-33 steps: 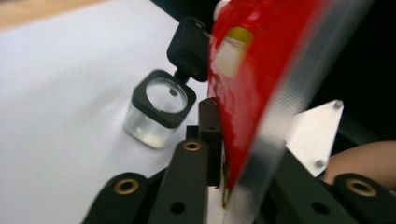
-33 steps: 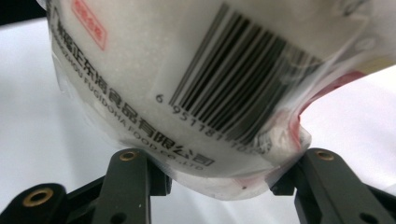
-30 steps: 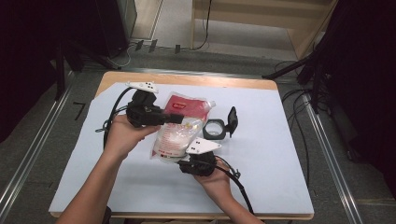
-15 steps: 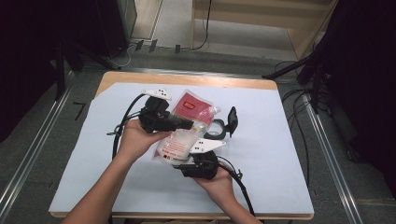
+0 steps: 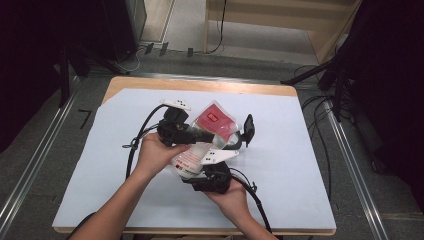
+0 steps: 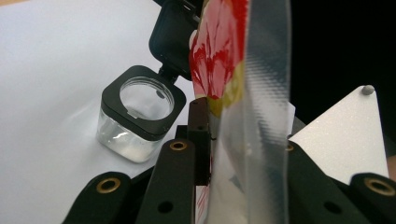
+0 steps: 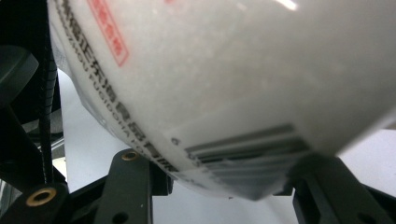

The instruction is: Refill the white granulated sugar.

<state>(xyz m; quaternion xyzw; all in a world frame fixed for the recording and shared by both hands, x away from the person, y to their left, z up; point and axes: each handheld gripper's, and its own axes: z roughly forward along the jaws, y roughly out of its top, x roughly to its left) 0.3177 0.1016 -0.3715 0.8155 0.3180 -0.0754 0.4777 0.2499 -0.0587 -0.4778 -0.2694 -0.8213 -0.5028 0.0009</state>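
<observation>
A: Where was the bag point(image 5: 207, 134) at that point?

B: Lifted off the tabletop point(image 5: 280, 165), just beside the small clear jar point(image 6: 139, 120) with the black rim, on the person's side of it. The jar's hinged lid point(image 5: 248, 129) stood flipped up, so the mouth was open.

A: And the two grippers?

B: The right gripper point(image 5: 209, 172) had its jaws about half spread and clamped round the bag's fat lower end; in the right gripper view the white, grain-filled belly of the bag bulged between them. The left gripper point(image 5: 192, 136) sat at the bag's upper, red-printed part, the clear sealed strip point(image 6: 254, 93) standing between its jaws. Those jaws had just opened a little, and I couldn't tell whether the pads were pressing on the film.

A: So how far along would you say the work was?

B: Early to middle, I'd judge. The jar was open and looked mostly empty apart from a little white at the bottom. The bag was up and held at both ends, but its top seal looked intact, and nothing was pouring. Opening the bag and tipping it into the jar seemed to be what was left.

A: Any writing?

B: A barcode point(image 7: 247, 149) and a line of black print beside it, plus a red boxed stamp point(image 7: 108, 30), all too blurred and tilted to read. The red label showed white marks, illegible too.
</observation>
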